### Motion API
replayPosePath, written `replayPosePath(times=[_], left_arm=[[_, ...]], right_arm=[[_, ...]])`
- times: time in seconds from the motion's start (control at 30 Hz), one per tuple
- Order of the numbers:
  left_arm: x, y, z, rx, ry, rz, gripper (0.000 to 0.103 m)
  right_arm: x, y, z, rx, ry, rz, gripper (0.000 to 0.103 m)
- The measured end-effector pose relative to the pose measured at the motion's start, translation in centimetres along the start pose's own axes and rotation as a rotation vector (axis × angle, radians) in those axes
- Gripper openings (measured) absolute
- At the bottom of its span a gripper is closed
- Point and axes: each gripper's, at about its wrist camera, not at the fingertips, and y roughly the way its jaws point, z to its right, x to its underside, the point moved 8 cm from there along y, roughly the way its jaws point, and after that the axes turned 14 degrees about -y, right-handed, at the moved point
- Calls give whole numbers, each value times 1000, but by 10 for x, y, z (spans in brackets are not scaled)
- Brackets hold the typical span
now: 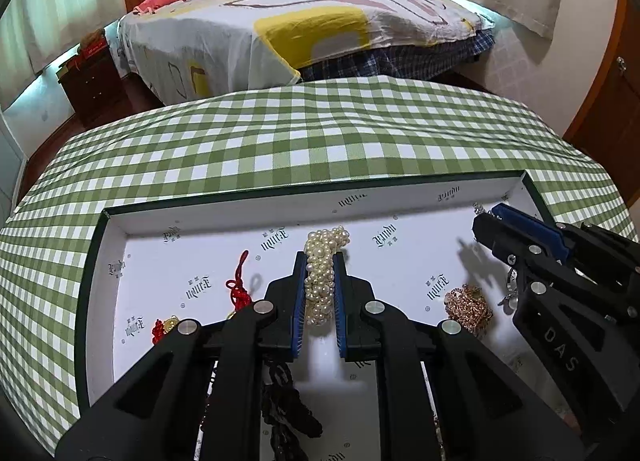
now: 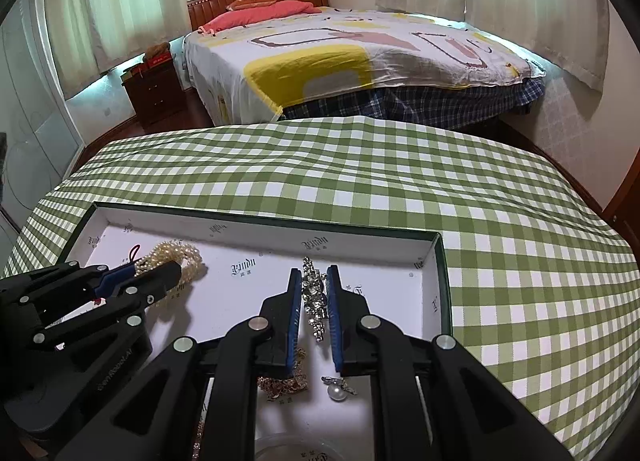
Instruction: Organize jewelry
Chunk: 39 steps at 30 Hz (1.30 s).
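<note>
Two tongs over the tray (image 1: 120, 221), left tongs (image 1: 320, 261) gripping pearl strand (image 1: 320, 281), right tongs (image 2: 314, 273) gripping silver chain (image 2: 314, 297)

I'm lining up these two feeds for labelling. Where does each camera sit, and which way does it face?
Left wrist: rides on the left claw, looking forward along its fingers at the pearl strand between them in the white-lined box; the right claw enters from the right.
Right wrist: rides on the right claw, facing the silver chain between its fingers; the left claw shows at left.
Shared: box, pearl strand, gold chain, green checked cloth, bed.
</note>
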Motion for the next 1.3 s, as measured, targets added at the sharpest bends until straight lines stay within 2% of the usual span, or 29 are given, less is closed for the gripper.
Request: replayPosePath(times=[0.53, 0.77, 0.97, 1.1, 1.17, 1.23, 1.3], left_arm=[[0, 8, 1, -4, 0, -17, 13], [1, 7, -3, 5, -27, -23, 17], [1, 5, -4, 1, -34, -13, 31], [-1, 1, -5, -1, -33, -1, 47], [-2, -1, -5, -1, -35, 9, 48], [-3, -3, -4, -5, -32, 18, 58], [-4, -6, -4, -10, -33, 32, 62]], right_arm=[[0, 4, 1, -4, -5, -22, 13], [1, 4, 1, -3, 1, -21, 13], [2, 4, 3, -1, 7, -22, 18], [2, 3, 3, 2, 6, -20, 22], [3, 2, 4, 6, 5, -20, 24], [3, 1, 5, 10, 6, -18, 32], [4, -1, 6, 19, 10, -13, 41]])
